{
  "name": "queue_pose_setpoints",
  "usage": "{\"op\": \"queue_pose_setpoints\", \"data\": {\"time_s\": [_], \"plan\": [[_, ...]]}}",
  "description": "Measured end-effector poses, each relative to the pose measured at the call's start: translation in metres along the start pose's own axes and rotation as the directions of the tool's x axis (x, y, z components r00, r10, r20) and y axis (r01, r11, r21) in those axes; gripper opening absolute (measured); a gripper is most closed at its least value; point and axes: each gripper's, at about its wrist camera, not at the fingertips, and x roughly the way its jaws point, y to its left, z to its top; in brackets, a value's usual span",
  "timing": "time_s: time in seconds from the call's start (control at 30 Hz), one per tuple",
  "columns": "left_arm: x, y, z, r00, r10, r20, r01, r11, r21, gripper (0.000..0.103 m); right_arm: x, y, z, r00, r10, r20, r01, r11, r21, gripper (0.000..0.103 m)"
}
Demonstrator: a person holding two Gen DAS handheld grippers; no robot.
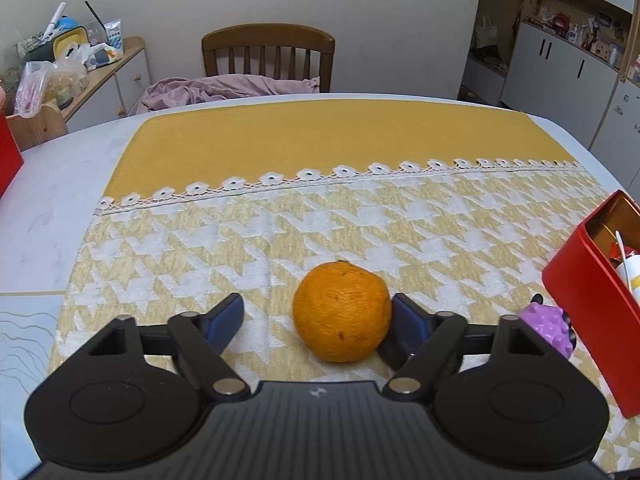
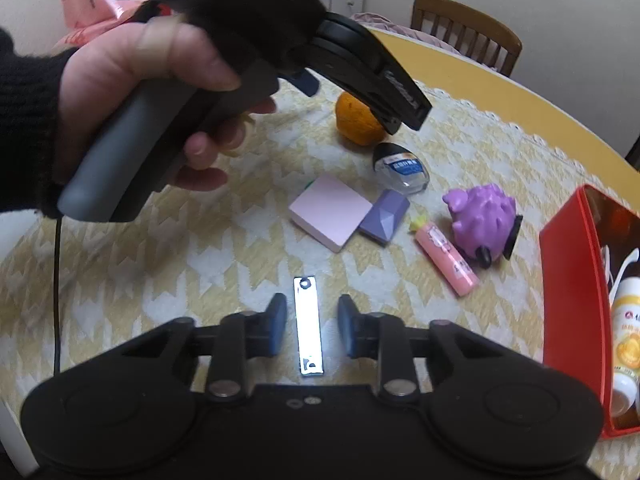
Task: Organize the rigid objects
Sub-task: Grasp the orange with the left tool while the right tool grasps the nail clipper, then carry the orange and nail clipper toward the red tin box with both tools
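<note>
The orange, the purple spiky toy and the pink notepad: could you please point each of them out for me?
orange (image 1: 342, 312), left wrist view, middle of its peel.
purple spiky toy (image 2: 486, 216), right wrist view, centre of its bumpy body.
pink notepad (image 2: 330, 210), right wrist view, middle of its top face.

1. The red box (image 1: 592, 304) runs off the right edge of the left wrist view; in the right wrist view too its far side is cut away.
2. The purple spiky toy (image 1: 550, 326) is partly hidden behind the left hand-held gripper (image 1: 318, 318) in its own view.
3. The orange (image 2: 356, 122) is partly covered by the left hand-held gripper in the right wrist view.
4. The print on the pink tube (image 2: 446, 256) is too small to read.
5. The shiny metal strip (image 2: 308, 326) glares white, so its surface cannot be made out.
6. The clutter on the far left shelf (image 1: 100, 68) is too small to identify.
</note>
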Motion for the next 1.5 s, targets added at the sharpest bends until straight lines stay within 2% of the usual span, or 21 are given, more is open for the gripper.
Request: {"op": "queue_pose_setpoints", "data": {"time_s": [0.07,0.17,0.53,0.8,1.03,1.27,1.5], "plan": [[-0.001,-0.001,0.000,1.000,-0.021,-0.002,0.021,1.000,0.000,0.064,0.000,0.002,0.000,1.000,0.000,0.001,0.000,1.000,-0.017,0.016],[-0.001,-0.003,0.001,0.999,-0.048,-0.013,0.048,0.999,-0.003,0.052,-0.001,0.005,0.000,1.000,-0.014,-0.001,0.014,0.999,-0.034,0.010],[-0.014,0.000,-0.006,0.999,-0.014,-0.043,0.014,1.000,-0.002,0.052,-0.018,-0.015,-0.008,1.000,-0.014,0.016,0.013,0.998,0.068,0.010],[-0.039,0.012,-0.016,0.999,0.009,-0.048,-0.010,0.999,-0.035,0.052,-0.057,-0.039,-0.016,0.997,-0.013,0.080,0.002,0.989,0.145,0.010],[-0.072,0.010,-0.016,1.000,0.016,-0.022,-0.017,0.999,-0.048,0.052,-0.091,-0.078,-0.026,0.993,-0.045,0.109,0.017,0.969,0.245,0.010],[-0.094,-0.006,-0.015,1.000,-0.013,-0.015,0.012,0.998,-0.060,0.052,-0.118,-0.120,-0.036,0.984,-0.095,0.150,0.042,0.945,0.325,0.010],[-0.103,-0.041,-0.007,1.000,-0.025,0.004,0.025,0.998,-0.053,0.052,-0.132,-0.157,-0.048,0.977,-0.128,0.171,0.060,0.933,0.356,0.010]]}}
